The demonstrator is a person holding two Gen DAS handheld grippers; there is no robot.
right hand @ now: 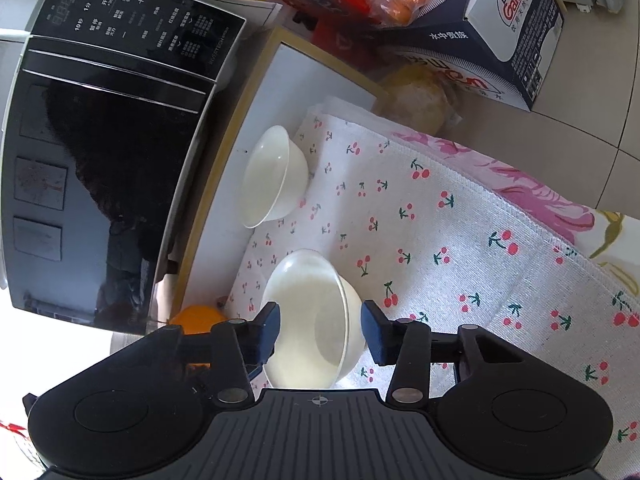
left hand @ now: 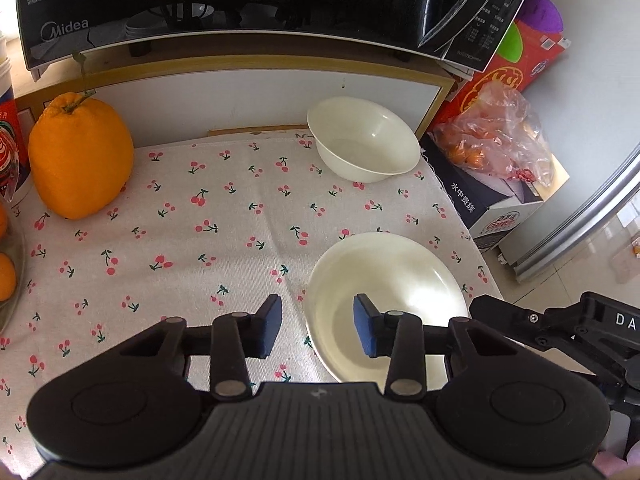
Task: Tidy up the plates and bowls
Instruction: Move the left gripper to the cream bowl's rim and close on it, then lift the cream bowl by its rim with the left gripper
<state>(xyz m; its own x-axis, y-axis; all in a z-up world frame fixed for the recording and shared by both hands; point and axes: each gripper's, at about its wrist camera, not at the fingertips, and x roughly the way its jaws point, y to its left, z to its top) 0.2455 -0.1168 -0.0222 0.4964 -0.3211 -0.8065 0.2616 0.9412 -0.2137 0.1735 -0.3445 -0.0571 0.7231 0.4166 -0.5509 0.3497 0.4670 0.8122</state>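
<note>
Left gripper (left hand: 317,326) is spread wide and empty, with the plate (left hand: 386,280) just ahead to its right. Right gripper (right hand: 320,334) is wide too, straddling one bowl (right hand: 316,316); the other bowl (right hand: 274,176) sits further ahead.

The black microwave (left hand: 224,0) says "Midea", its button panel (right hand: 132,28) shows "10分", "1分" and "5分", the dark blue box (right hand: 508,20) says "GanTen" and "水中贵族", and the right gripper (left hand: 600,332) shows "DA"
</note>
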